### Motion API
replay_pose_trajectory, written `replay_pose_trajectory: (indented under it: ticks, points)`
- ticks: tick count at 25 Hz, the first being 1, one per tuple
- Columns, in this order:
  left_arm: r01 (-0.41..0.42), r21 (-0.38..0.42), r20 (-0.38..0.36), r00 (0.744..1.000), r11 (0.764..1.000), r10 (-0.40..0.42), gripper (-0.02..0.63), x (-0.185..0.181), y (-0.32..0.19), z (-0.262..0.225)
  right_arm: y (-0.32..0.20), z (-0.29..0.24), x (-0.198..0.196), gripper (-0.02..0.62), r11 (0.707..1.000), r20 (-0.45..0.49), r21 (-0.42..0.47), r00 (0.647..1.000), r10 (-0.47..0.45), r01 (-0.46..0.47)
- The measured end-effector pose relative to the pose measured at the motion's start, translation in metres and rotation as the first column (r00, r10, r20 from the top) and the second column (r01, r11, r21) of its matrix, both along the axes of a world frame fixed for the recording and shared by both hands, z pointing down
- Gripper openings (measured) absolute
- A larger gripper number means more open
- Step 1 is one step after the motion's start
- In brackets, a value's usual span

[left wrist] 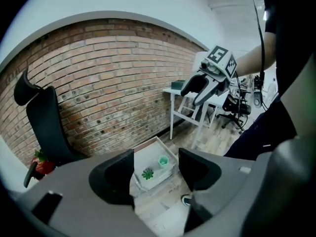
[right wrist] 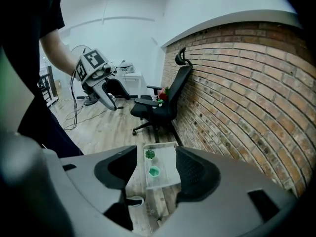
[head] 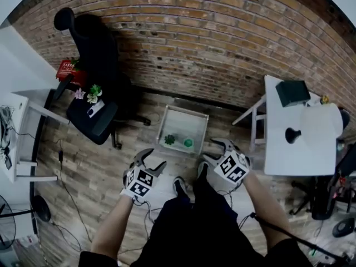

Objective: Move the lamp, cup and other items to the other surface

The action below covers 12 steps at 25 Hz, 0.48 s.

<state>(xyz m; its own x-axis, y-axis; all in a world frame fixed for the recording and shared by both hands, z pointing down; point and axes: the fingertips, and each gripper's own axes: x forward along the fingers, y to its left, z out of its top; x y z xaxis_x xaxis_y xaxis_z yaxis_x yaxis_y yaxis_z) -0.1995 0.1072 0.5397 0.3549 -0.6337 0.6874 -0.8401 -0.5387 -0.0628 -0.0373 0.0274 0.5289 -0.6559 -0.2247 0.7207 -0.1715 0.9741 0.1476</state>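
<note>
Left gripper [head: 153, 159] and right gripper [head: 214, 151] are hovering, fingers apart and empty; cup [head: 188, 143] is sitting in the tray [head: 183, 109] ahead, nearer the right.

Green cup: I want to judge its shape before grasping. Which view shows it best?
Left gripper view: the green cup shows rim and side wall, unobstructed. The right gripper view shows it from above; the head view, a small green spot.

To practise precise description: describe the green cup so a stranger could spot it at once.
Find the brick wall, then the white tray on the floor at its foot. Two small green things sit in it; the cup is the smooth, pale mint one, not the darker, spiky plant.
</note>
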Motion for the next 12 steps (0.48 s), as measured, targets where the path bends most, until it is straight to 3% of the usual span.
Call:
replay_pose_trajectory:
  ticks: [12]
  points:
    - [0.155,-0.100,0.030,0.988,0.983,-0.153,0.278,-0.006,-0.031,0.081,-0.045,0.150,-0.017,0.255,0.992,-0.092,-0.122,0.995,-0.039,0.028]
